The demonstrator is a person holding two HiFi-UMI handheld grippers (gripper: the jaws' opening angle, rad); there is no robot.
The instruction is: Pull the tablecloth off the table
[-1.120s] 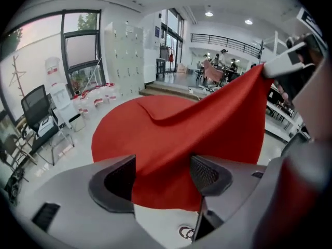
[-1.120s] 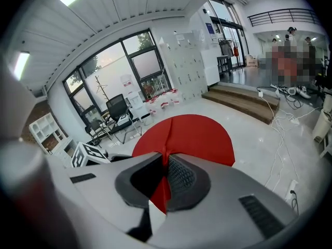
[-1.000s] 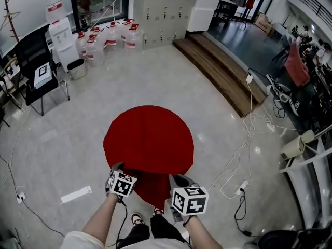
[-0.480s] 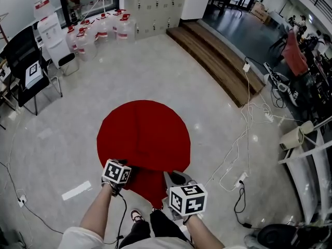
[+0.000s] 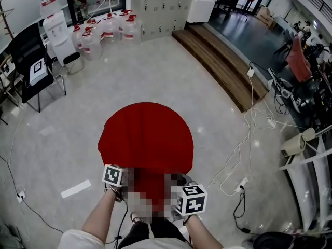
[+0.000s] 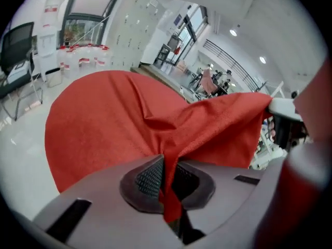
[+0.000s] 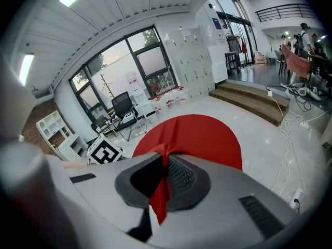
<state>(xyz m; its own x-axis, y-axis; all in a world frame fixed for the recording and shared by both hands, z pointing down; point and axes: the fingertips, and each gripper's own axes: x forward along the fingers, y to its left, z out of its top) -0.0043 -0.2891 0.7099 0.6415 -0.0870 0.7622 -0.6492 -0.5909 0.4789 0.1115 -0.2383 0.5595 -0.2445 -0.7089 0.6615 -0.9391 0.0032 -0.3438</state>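
Below me on the pale tiled floor [image 5: 62, 139], the red tablecloth [image 5: 146, 136] lies spread over what I take to be a round table; the cloth covers it fully, so I only have the outline to go on. The near edge of the cloth hangs toward my legs.

My left gripper [image 5: 115, 176] is at that near edge, left of the hanging part. In the left gripper view its jaws are clamped together on a pinched fold of the cloth [image 6: 171, 134]. A red strip runs down between the ribbed pads [image 6: 150, 178], and the fabric rises from there in a creased ridge.

My right gripper [image 5: 187, 196] sits to the right of the hanging part, apart from the left one. Its jaws are likewise clenched on a fold of red cloth, with a tail of it dangling below the pads [image 7: 179, 178]. The left gripper's marker cube [image 7: 106, 152] shows just beside it.

Well beyond the table stand a black chair [image 5: 31, 69], a cluster of water jugs [image 5: 111, 27] and a wooden step [image 5: 223, 69]. White cables [image 5: 249, 139] trail across the floor at right.
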